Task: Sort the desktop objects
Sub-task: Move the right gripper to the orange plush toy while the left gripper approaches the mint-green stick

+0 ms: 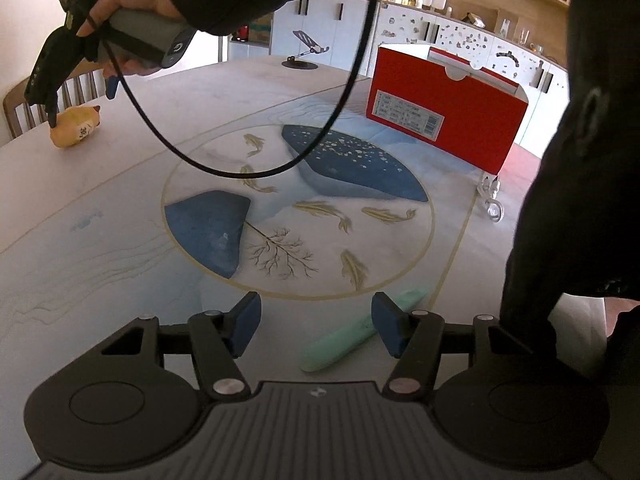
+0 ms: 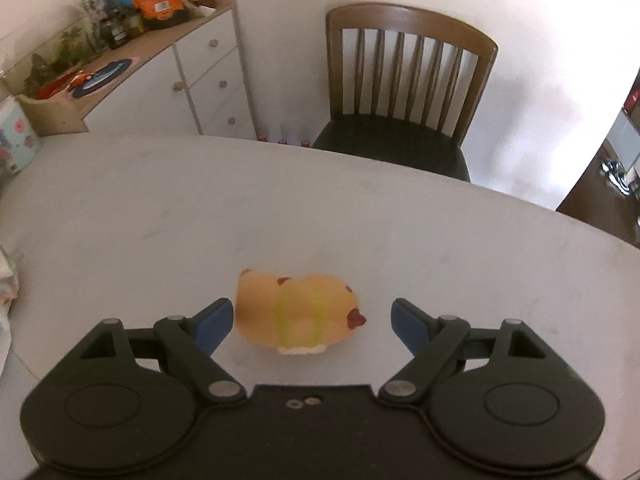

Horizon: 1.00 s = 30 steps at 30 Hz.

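Note:
A yellow animal-shaped toy [image 2: 298, 314] lies on the table between the open fingers of my right gripper [image 2: 308, 322], closer to the left finger, not gripped. In the left wrist view the same toy [image 1: 76, 128] sits at the far left of the table with my right gripper [image 1: 60, 92] right over it. My left gripper [image 1: 316, 324] is open and empty above the table. A mint-green pen-like stick [image 1: 352, 334] lies on the table just under its right finger.
A red shoebox [image 1: 444, 116] stands open at the back right of the patterned table mat [image 1: 120, 248]. A white cable with plug [image 1: 490, 196] lies beside it. A black stand [image 1: 304, 52] is at the far edge. A wooden chair [image 2: 404, 92] is behind the table.

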### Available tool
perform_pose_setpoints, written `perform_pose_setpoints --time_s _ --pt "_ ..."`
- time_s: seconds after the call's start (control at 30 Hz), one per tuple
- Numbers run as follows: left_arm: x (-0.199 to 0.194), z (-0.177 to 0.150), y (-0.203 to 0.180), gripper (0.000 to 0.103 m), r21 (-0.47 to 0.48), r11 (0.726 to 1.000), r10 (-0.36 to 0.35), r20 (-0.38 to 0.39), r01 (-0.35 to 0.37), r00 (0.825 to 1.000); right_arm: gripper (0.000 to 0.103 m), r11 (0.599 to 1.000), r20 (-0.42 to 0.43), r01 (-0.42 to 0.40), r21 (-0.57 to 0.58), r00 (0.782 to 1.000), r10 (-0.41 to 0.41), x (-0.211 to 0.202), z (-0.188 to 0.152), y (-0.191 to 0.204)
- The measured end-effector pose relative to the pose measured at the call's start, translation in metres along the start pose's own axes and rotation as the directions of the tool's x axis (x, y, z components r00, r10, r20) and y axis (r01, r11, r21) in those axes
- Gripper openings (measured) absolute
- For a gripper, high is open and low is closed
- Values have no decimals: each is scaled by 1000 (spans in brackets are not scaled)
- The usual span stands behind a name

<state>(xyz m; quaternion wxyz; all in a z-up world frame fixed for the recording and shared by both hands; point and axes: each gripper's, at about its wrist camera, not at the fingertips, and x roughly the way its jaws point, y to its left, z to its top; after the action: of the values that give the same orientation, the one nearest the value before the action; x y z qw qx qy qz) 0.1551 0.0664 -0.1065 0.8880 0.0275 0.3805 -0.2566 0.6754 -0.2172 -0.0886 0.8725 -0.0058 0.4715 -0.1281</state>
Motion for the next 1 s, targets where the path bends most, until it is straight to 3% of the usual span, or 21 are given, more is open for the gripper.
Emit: perform_pose_setpoints --time_s 0.2,0.47,0.7,0.83,1.0 --pt "-1 -2 0 55 -1 1000 -13 5 13 1000 92 999 -8 -32 20 999 32 12 2 2" --pt "-4 -3 -6 33 39 997 -64 9 64 998 90 999 -18 -43 28 999 44 20 4 8" --pt "-14 0 -2 34 95 985 -143 2 142 990 89 998 -30 -53 45 998 55 23 2 6" --pt "-12 0 -1 53 135 974 -183 -24 185 983 89 998 -32 -50 40 998 51 22 2 7" --pt "-1 -2 3 54 152 971 -175 -57 182 983 89 997 -36 -39 62 998 41 23 2 8"
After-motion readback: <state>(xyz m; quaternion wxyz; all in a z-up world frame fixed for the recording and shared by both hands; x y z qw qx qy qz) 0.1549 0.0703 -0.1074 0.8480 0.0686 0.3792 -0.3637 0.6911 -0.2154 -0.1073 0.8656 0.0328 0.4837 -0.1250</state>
